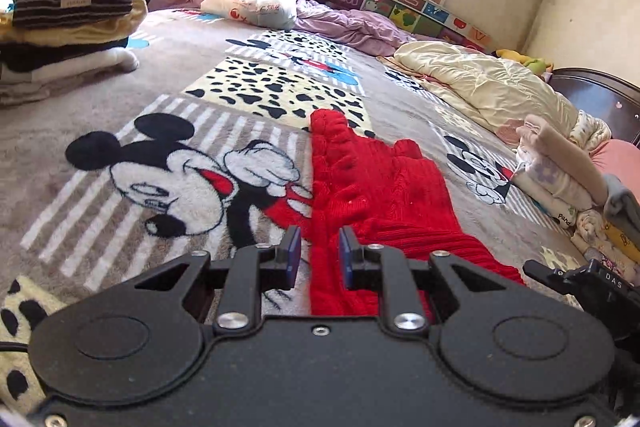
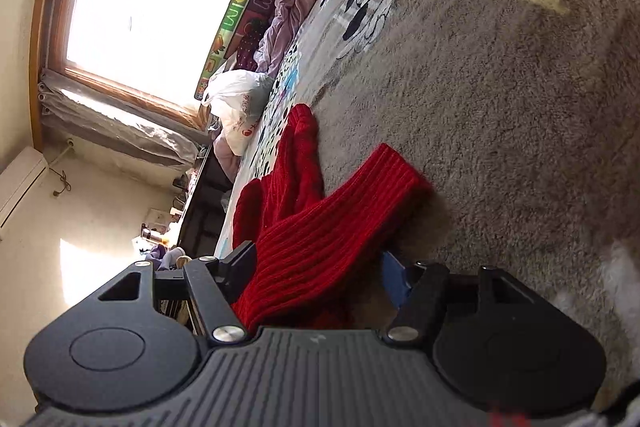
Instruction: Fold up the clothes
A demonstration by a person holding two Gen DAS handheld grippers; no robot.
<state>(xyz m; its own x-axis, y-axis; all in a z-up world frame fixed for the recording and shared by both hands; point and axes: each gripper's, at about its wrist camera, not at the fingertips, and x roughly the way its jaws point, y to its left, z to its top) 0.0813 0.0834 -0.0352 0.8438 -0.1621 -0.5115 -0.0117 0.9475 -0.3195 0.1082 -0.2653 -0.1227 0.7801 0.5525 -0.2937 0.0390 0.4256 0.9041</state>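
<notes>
A red knit sweater (image 1: 372, 187) lies spread on the bed, on a grey plush blanket (image 1: 120, 99) printed with a cartoon mouse and black-spotted panels. In the left wrist view the garment runs from the near edge, directly under the left gripper (image 1: 319, 253), away toward the middle of the bed, where one sleeve ends on a spotted panel.

The left gripper hangs low over the sweater's left edge. Its blue pads (image 1: 347, 259) stand a narrow gap apart, with the sweater edge and blanket visible through the gap. The pads press on nothing; the gripper is slightly open and holds no fabric.

In the right wrist view the camera is rolled, so the bed surface runs up the right side of the picture. The right gripper (image 2: 320, 265) stands about halfway open. A ribbed part of the red knit sweater (image 2: 320, 223) passes between its fingers and lies against the dark left finger (image 2: 240, 263). The blue pad of the other finger (image 2: 394, 279) stands apart from the knit, so the gripper is not clamped on it. The ribbed cuff extends to the right onto the blanket.

At far left, a stack of folded clothes (image 1: 68, 7) sits on the bed. A second pile of folded garments (image 1: 568, 183) lies at the right edge. A cream quilt (image 1: 480, 83) and a lilac quilt (image 1: 352, 23) lie bunched at the far side.
</notes>
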